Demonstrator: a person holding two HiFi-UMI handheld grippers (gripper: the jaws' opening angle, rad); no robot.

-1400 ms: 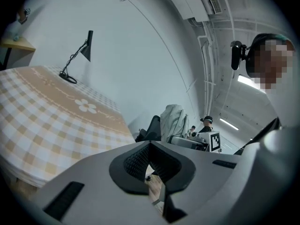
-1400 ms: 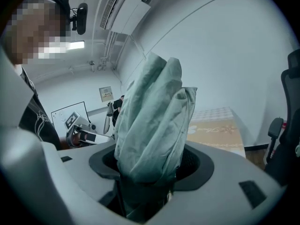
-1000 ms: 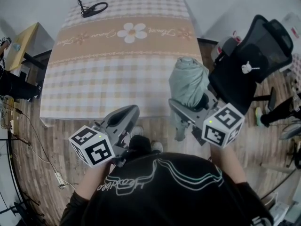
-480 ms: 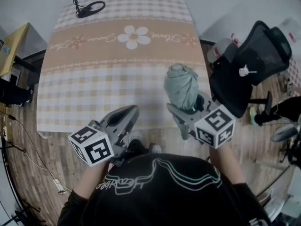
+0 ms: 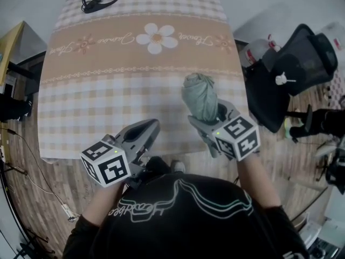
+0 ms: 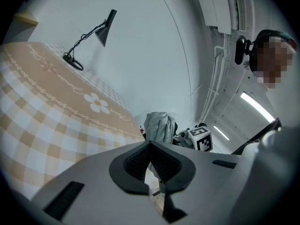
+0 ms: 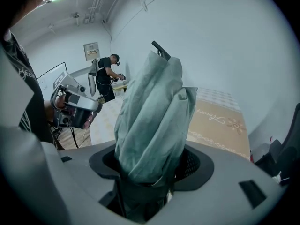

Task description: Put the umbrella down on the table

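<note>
Right gripper (image 5: pixel 211 115) (image 7: pixel 150 165): jaws wide, clamped on one folded grey-green umbrella (image 5: pixel 199 96) (image 7: pixel 150 107), fabric bunched between the pads; the umbrella stands roughly upright in the grip, its top leaning over the near right part of the table (image 5: pixel 108 90), not lying on it; I cannot tell whether its lower end touches anything.

Left gripper (image 5: pixel 153 126) (image 6: pixel 151 146): jaws together, nothing between them; it hovers at the table's near edge, well apart from the umbrella, which I see past it in the left gripper view (image 6: pixel 157 128).

Count: two grippers, one umbrella, one table under a checked cloth with one daisy print (image 5: pixel 156 38); one black desk lamp (image 5: pixel 97 1) (image 6: pixel 89 36) at the far edge; one black office chair (image 5: pixel 302 69) right of the table; one other person (image 7: pixel 105 76) at the back of the room.
</note>
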